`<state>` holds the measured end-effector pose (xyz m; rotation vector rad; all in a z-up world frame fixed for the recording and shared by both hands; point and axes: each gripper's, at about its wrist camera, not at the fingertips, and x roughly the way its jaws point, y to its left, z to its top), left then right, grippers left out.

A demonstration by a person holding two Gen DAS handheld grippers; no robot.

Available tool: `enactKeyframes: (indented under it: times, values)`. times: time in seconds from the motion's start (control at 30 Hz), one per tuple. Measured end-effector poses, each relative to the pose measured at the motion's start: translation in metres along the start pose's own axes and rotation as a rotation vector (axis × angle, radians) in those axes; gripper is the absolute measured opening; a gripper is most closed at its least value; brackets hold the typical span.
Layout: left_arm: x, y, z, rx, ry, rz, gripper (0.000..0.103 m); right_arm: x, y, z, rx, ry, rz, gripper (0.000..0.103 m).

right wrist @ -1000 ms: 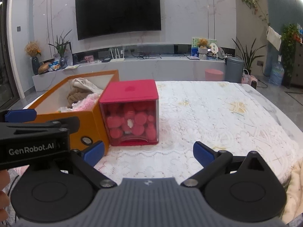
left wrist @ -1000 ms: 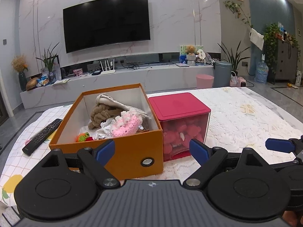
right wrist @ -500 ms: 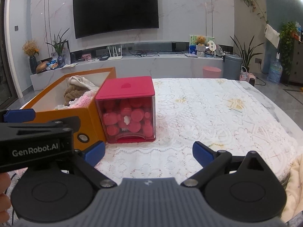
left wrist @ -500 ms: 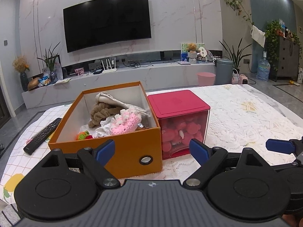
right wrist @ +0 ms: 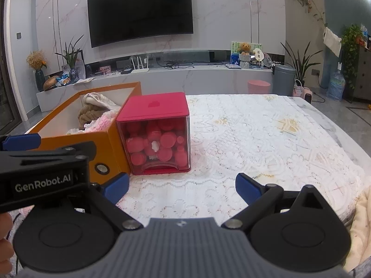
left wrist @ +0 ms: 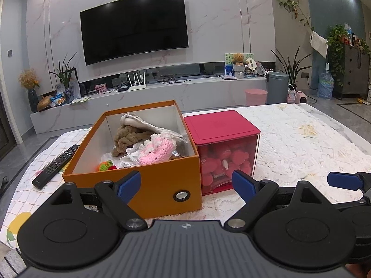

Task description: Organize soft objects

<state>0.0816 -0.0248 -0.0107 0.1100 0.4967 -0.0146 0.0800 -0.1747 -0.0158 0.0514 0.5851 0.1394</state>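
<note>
Cardboard box [left wrist: 148, 185] holds knitted, fuzzy toys [left wrist: 153, 149].

marble wall [left wrist: 231, 34] | wall television [left wrist: 134, 25] | low console [left wrist: 162, 95] | grey tiled floor [left wrist: 343, 106]

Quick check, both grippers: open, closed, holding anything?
Left gripper: open, holding nothing, in front of the orange box.
Right gripper: open, holding nothing, above the lace tablecloth.
</note>
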Motion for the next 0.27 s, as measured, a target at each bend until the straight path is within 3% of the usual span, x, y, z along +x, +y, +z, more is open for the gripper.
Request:
enactKeyframes:
  times: [0.27]
  values:
    - [0.0007,0.0004,0.0002,-0.001,0.0,0.005,0.103,0.0015,0.0007,-0.001,0.006,0.006,-0.002,0.096]
